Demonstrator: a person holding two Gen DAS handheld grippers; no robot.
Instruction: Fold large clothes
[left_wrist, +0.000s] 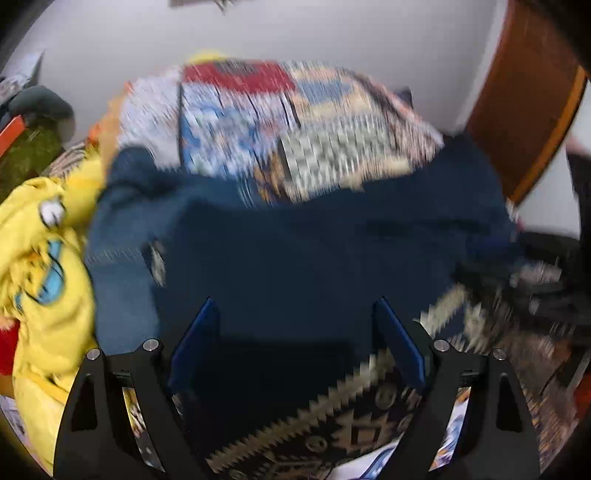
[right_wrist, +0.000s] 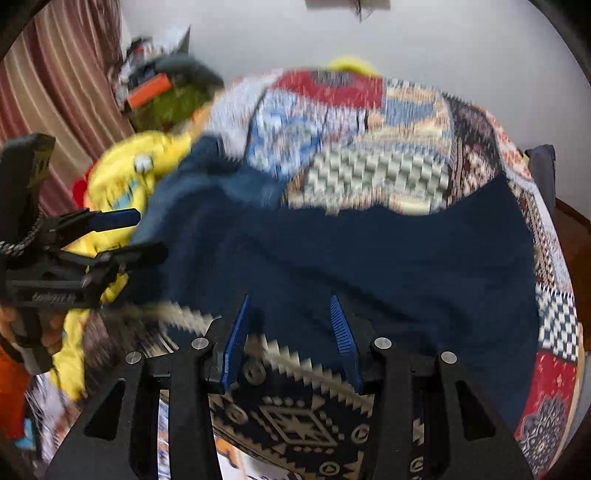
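Observation:
A large navy blue garment (left_wrist: 314, 251) (right_wrist: 351, 258) lies spread over a patchwork bedcover (left_wrist: 295, 122) (right_wrist: 369, 129); both views are motion-blurred. My left gripper (left_wrist: 295, 306) hovers over the garment's near edge, blue pads wide apart and gripping nothing. In the right wrist view the left gripper (right_wrist: 144, 234) shows from the side at the garment's left edge, open, held by a hand (right_wrist: 51, 332). My right gripper (right_wrist: 290, 306) stands partly open above the near hem, with nothing pinched between its fingers (right_wrist: 236, 332).
A black and cream patterned blanket (left_wrist: 332, 424) (right_wrist: 295, 424) lies under the near hem. A crumpled yellow garment (left_wrist: 44, 240) (right_wrist: 122, 177) sits to the left. Green and orange clutter (right_wrist: 166, 99) and a striped curtain (right_wrist: 66, 74) stand behind it; a wooden panel (left_wrist: 524, 110) is at right.

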